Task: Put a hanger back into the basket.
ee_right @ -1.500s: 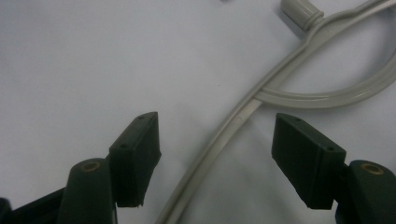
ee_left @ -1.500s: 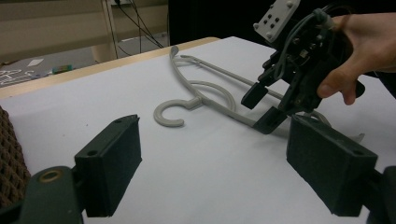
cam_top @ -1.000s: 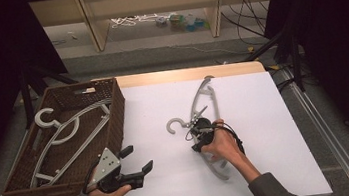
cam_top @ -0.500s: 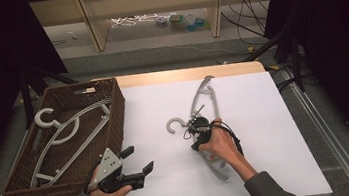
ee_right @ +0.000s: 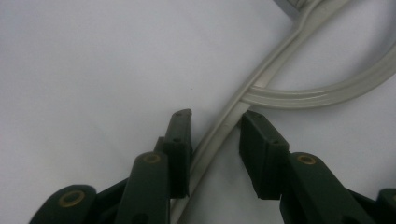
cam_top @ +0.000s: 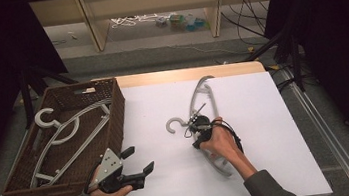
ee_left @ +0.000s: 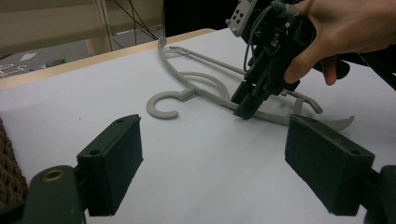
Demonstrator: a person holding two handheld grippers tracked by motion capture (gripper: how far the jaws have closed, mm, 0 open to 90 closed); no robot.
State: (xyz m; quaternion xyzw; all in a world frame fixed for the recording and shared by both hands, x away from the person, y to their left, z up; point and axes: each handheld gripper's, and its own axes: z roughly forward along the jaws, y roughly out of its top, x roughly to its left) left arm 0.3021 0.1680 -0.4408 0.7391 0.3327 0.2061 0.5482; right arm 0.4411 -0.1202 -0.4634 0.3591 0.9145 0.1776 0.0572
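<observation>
Hanger [cam_top: 204,119] flat on white table [cam_top: 265,117], between right gripper [cam_top: 197,125] parted jaws; left gripper [cam_top: 137,163] jaws wide apart.

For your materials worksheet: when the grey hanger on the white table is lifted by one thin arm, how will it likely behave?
The grey hanger looks like thin moulded plastic, so probably light and fairly stiff. Held off-centre by the right hand-held gripper, whose jaws straddle one slim bar, it may pivot or sag toward its hook. Its smooth surface might slip.
</observation>
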